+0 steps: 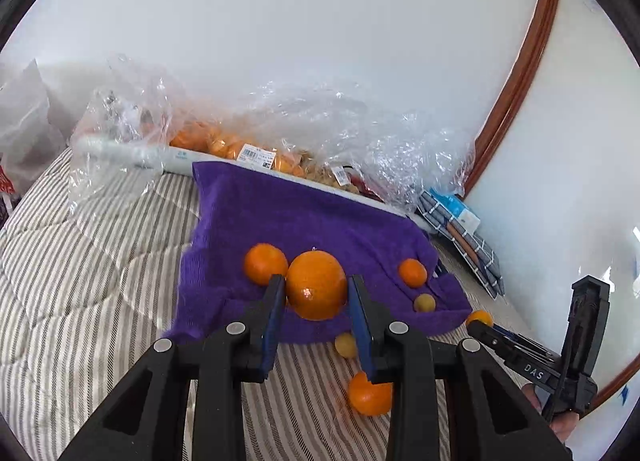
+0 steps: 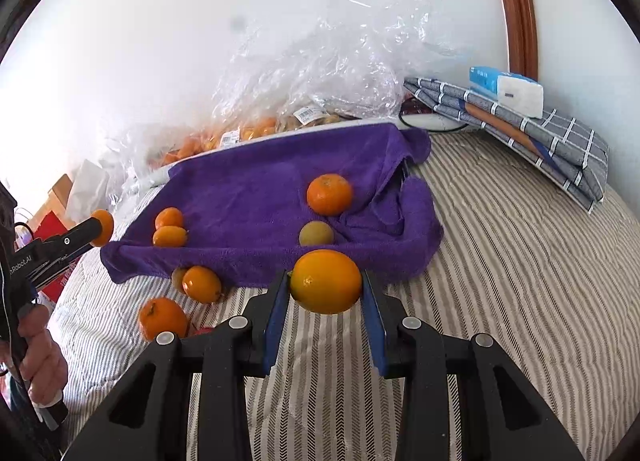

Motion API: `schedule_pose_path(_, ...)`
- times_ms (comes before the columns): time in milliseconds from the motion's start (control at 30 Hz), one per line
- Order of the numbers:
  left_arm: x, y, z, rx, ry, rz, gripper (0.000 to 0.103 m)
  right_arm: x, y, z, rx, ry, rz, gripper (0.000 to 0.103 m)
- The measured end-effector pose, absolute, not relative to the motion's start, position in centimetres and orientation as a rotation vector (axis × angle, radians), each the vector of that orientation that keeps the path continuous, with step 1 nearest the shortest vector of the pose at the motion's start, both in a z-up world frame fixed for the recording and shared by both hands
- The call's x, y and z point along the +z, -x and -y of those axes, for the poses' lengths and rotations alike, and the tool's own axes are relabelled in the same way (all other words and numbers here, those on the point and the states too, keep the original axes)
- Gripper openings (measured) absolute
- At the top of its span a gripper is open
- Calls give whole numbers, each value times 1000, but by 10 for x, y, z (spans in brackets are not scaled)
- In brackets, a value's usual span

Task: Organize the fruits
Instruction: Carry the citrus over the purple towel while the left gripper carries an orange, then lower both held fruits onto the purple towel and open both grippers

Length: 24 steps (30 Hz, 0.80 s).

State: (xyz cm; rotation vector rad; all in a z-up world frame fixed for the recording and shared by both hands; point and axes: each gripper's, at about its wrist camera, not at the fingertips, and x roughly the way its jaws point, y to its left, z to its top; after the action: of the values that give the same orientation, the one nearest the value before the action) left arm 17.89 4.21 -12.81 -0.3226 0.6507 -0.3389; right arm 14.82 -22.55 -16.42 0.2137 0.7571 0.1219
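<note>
My left gripper (image 1: 316, 281) is shut on a large orange (image 1: 316, 286), held just above the near part of a purple towel (image 1: 300, 213). On the towel lie an orange (image 1: 265, 263), a smaller orange (image 1: 412, 272) and a small yellowish fruit (image 1: 424, 302). My right gripper (image 2: 326, 279) is shut on another orange (image 2: 326, 281) above the striped bedding, in front of the towel (image 2: 260, 181). Two small oranges (image 2: 169, 227), a mandarin (image 2: 329, 194) and a greenish fruit (image 2: 316, 234) rest on the towel. Two more oranges (image 2: 201, 284) (image 2: 163, 318) lie on the bedding.
Clear plastic bags (image 2: 312, 73) with packed fruit stand behind the towel against the white wall. A folded grey plaid cloth (image 2: 552, 145) with a tissue pack (image 2: 516, 93) lies at the right. A person's hand (image 2: 40, 357) grips the left tool. The striped bedding (image 2: 520, 281) stretches to the right.
</note>
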Motion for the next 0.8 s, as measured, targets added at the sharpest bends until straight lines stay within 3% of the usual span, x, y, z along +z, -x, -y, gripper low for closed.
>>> schedule_pose_path(433,-110,-243,-46,-254,384,-638,30,-114,-205,229,113,-143,-633,36)
schedule_pose_path(800,-145,-263,-20,-300,350,-733,30,-168,-240,234,92,-129,-797,36)
